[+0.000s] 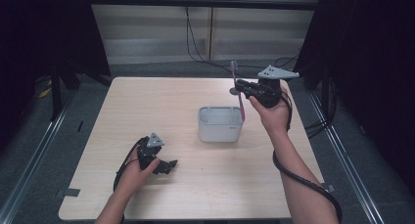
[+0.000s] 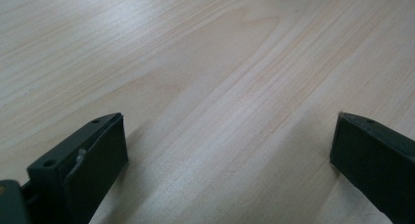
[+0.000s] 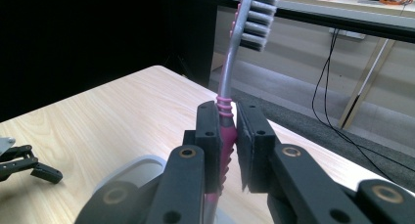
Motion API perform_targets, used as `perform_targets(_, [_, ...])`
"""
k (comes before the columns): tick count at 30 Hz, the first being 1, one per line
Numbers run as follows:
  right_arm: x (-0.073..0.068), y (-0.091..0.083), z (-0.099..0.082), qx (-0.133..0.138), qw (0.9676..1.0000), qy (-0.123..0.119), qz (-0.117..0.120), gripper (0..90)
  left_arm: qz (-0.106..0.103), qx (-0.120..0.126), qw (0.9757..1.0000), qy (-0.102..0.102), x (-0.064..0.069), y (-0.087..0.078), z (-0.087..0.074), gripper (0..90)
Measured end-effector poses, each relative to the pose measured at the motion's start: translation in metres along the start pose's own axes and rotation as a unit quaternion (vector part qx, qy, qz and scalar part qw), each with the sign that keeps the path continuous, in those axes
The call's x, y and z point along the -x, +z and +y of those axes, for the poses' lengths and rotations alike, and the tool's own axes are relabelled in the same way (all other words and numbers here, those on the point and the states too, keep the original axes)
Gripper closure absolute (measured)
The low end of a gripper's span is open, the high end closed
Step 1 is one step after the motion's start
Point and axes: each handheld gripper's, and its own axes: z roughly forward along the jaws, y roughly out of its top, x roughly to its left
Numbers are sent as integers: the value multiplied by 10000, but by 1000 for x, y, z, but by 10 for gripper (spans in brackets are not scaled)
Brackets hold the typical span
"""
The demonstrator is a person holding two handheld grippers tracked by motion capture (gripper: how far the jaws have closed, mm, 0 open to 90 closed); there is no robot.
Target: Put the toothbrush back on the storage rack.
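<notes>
The high view looks down on my table (image 1: 195, 194); both claw views sit close above it.

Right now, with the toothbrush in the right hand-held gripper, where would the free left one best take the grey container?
Probably its near wall, from above. The grey container is open-topped with thin upright walls, and the left hand-held gripper is open. The right hand-held gripper holds the toothbrush over the far right corner, so avoid that side.
</notes>
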Motion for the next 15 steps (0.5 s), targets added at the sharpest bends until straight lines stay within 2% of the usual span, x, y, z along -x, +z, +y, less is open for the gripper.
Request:
perform_targets(6, [3,5,-2,7,10000,79,-26,809,-11,4,10000,-21,0,0,0,1])
perform_targets(15, [6,10,-5,-3,9999,63,-89,809,0,-1,10000,2,0,0,0,1])
